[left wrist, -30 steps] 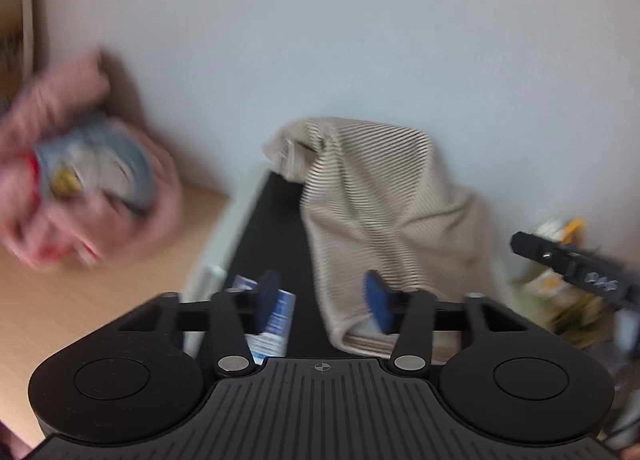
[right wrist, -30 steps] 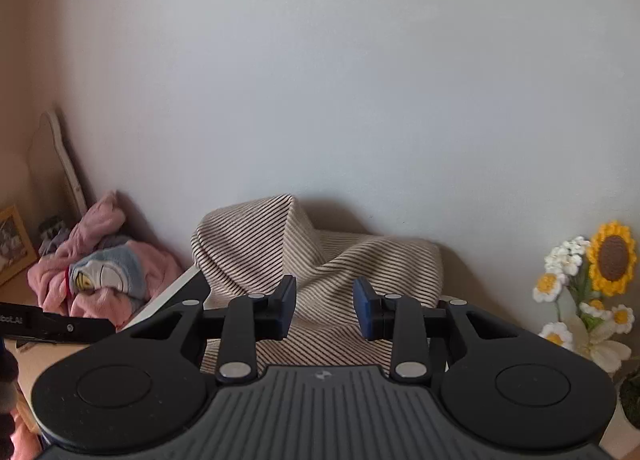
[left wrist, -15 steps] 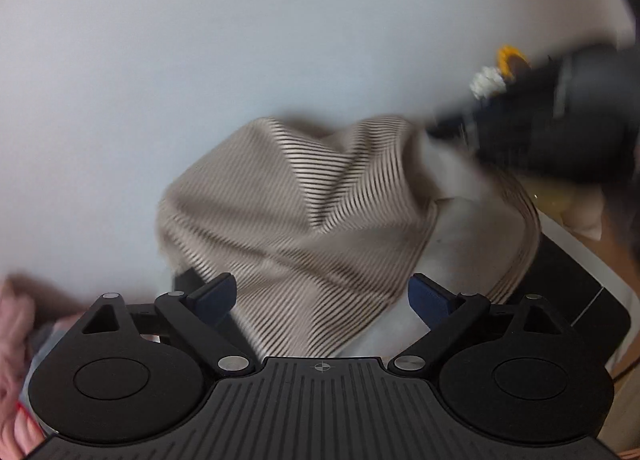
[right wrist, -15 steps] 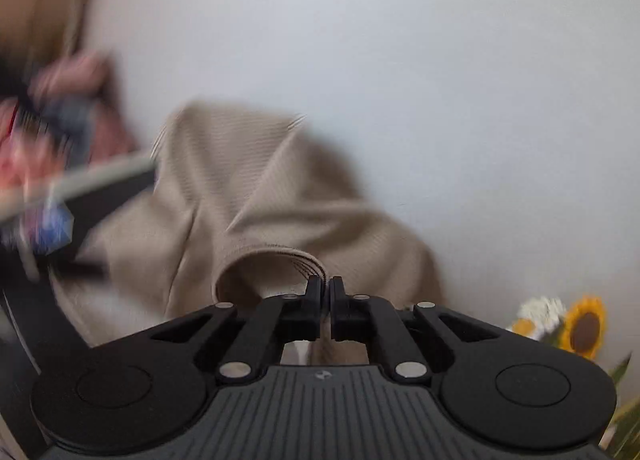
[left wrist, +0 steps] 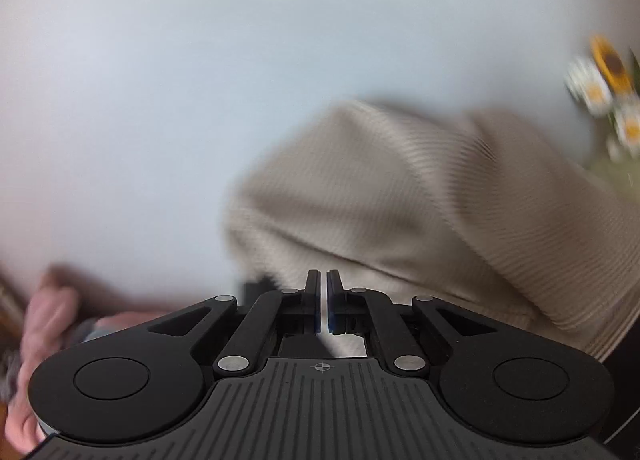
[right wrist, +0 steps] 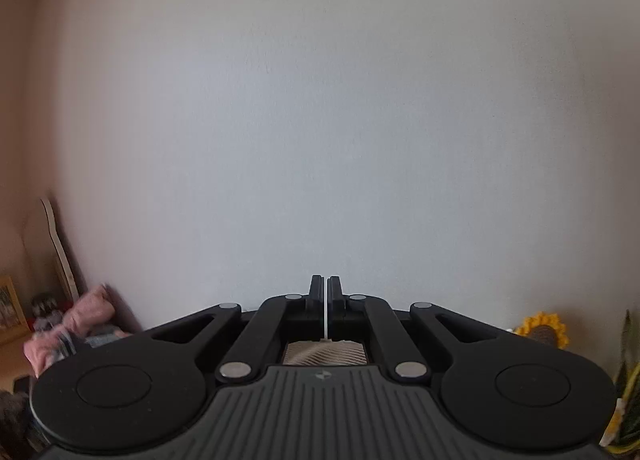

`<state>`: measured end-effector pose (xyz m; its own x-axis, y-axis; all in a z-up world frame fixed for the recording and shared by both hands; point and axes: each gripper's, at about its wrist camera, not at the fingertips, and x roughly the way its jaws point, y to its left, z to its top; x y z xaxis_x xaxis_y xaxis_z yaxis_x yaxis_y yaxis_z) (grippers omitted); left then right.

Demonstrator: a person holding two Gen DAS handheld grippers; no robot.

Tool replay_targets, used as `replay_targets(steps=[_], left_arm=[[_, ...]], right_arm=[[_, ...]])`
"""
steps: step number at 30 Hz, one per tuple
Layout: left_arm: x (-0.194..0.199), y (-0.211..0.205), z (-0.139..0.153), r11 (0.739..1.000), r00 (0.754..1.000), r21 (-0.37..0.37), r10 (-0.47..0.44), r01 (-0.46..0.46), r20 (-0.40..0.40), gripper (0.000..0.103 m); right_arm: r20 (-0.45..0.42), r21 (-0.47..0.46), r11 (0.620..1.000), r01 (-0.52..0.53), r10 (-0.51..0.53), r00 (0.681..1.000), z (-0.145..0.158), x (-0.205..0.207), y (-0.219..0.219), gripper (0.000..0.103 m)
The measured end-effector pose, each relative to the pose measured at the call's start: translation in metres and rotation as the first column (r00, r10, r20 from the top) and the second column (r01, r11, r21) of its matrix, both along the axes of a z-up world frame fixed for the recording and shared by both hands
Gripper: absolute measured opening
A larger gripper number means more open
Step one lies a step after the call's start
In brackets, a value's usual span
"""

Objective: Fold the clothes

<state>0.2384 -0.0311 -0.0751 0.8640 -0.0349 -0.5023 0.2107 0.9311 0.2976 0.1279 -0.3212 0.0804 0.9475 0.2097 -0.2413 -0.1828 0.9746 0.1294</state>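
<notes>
Pinching striped beige shirt [left wrist: 420, 196] with right gripper [right wrist: 324, 308], cloth showing lower centre; left gripper [left wrist: 323, 300] fingers pressed together, grip unclear. Step: lifting. Next: spread flat.

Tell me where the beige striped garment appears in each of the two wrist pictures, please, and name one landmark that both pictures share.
Left wrist view: the beige striped ribbed garment fills the middle and right, heaped against the wall, blurred.
Right wrist view: only a small striped patch of it shows low in the centre, through the gap under the closed tool fingers.
Shared landmark: the yellow knitted sunflower, at the right edge in both.
</notes>
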Motion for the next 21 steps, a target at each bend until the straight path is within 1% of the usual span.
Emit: replay_targets(steps=[1, 2, 3, 4, 5, 6, 7, 8, 9, 10, 11, 12, 13, 14, 15, 17, 18, 19, 20, 21], left_arm=[[-0.010, 0.022, 0.016, 0.998, 0.999, -0.048, 0.036, -0.035, 0.037, 0.004], [-0.018, 0.039, 0.029, 0.995, 0.996, -0.087, 0.059, -0.054, 0.060, 0.004], [-0.026, 0.056, 0.039, 0.989, 0.996, -0.135, 0.065, -0.056, 0.067, 0.004], [-0.034, 0.073, 0.050, 0.982, 0.995, -0.179, 0.069, -0.056, 0.072, 0.004], [-0.040, 0.083, 0.055, 0.979, 0.997, -0.200, 0.056, -0.043, 0.059, 0.005], [-0.044, 0.088, 0.057, 0.981, 0.998, -0.191, 0.031, -0.022, 0.048, 0.006], [-0.049, 0.087, 0.058, 0.987, 0.999, -0.162, 0.001, 0.006, 0.045, 0.012], [-0.053, 0.084, 0.056, 0.991, 0.998, -0.125, -0.034, 0.040, 0.051, 0.023], [-0.058, 0.080, 0.054, 0.993, 0.996, -0.089, -0.070, 0.075, 0.055, 0.031], [-0.063, 0.076, 0.048, 0.991, 0.992, -0.063, -0.115, 0.119, 0.055, 0.046], [-0.064, 0.071, 0.041, 0.985, 0.986, -0.051, -0.162, 0.164, 0.045, 0.056], [-0.067, 0.066, 0.034, 0.977, 0.978, -0.049, -0.205, 0.206, 0.024, 0.060], [-0.070, 0.055, 0.029, 0.966, 0.967, -0.047, -0.254, 0.253, 0.000, 0.068], [-0.072, 0.046, 0.022, 0.953, 0.953, -0.043, -0.301, 0.300, -0.018, 0.077], [-0.074, 0.034, 0.016, 0.939, 0.939, -0.035, -0.343, 0.342, -0.026, 0.081], [-0.079, -0.007, 0.007, 0.915, 0.914, -0.005, -0.404, 0.404, -0.032, 0.091], [-0.081, -0.028, 0.002, 0.902, 0.901, 0.012, -0.432, 0.432, -0.036, 0.092], [-0.076, -0.051, -0.009, 0.895, 0.895, 0.042, -0.443, 0.445, -0.042, 0.092], [-0.069, -0.069, -0.016, 0.891, 0.894, 0.075, -0.446, 0.449, -0.052, 0.092], [-0.061, -0.084, -0.023, 0.888, 0.895, 0.108, -0.442, 0.447, -0.063, 0.091]], right_arm=[[-0.024, -0.060, 0.998, -0.008, 0.007, 1.000, -0.005, -0.001, 0.009, 0.004], [-0.054, -0.110, 0.994, -0.021, 0.016, 0.998, -0.014, -0.003, 0.019, 0.007], [-0.103, -0.129, 0.990, -0.054, 0.041, 0.994, -0.027, -0.005, 0.032, 0.023], [-0.152, -0.146, 0.985, -0.088, 0.065, 0.986, -0.040, -0.007, 0.046, 0.041], [-0.202, -0.161, 0.979, -0.122, 0.088, 0.975, -0.053, -0.009, 0.059, 0.044], [-0.252, -0.168, 0.975, -0.145, 0.099, 0.963, -0.067, -0.007, 0.078, 0.044], [-0.294, -0.198, 0.966, -0.164, 0.101, 0.951, -0.080, -0.003, 0.097, 0.044], [-0.334, -0.227, 0.956, -0.185, 0.101, 0.937, -0.094, 0.000, 0.116, 0.044], [-0.341, -0.314, 0.934, -0.173, 0.059, 0.938, -0.105, 0.004, 0.133, 0.044], [-0.342, -0.400, 0.903, -0.159, 0.015, 0.940, -0.117, 0.008, 0.150, 0.044], [-0.312, -0.480, 0.867, -0.133, -0.027, 0.950, -0.126, 0.012, 0.159, 0.044], [-0.268, -0.537, 0.839, -0.083, -0.076, 0.960, -0.136, 0.017, 0.165, 0.040], [-0.268, -0.528, 0.848, -0.037, -0.126, 0.955, -0.137, 0.022, 0.160, 0.009], [-0.271, -0.516, 0.856, 0.010, -0.174, 0.947, -0.138, 0.028, 0.155, 0.007], [-0.266, -0.465, 0.884, 0.052, -0.195, 0.944, -0.126, 0.026, 0.145, 0.007], [-0.258, -0.353, 0.926, 0.134, -0.234, 0.937, -0.100, 0.020, 0.124, 0.006], [-0.222, -0.327, 0.930, 0.170, -0.250, 0.942, -0.083, 0.014, 0.118, 0.006], [-0.185, -0.307, 0.931, 0.197, -0.261, 0.948, -0.066, 0.005, 0.109, 0.006], [-0.169, -0.281, 0.937, 0.206, -0.259, 0.951, -0.050, 0.002, 0.105, 0.006], [-0.173, -0.247, 0.947, 0.204, -0.250, 0.953, -0.038, 0.000, 0.098, 0.006]])
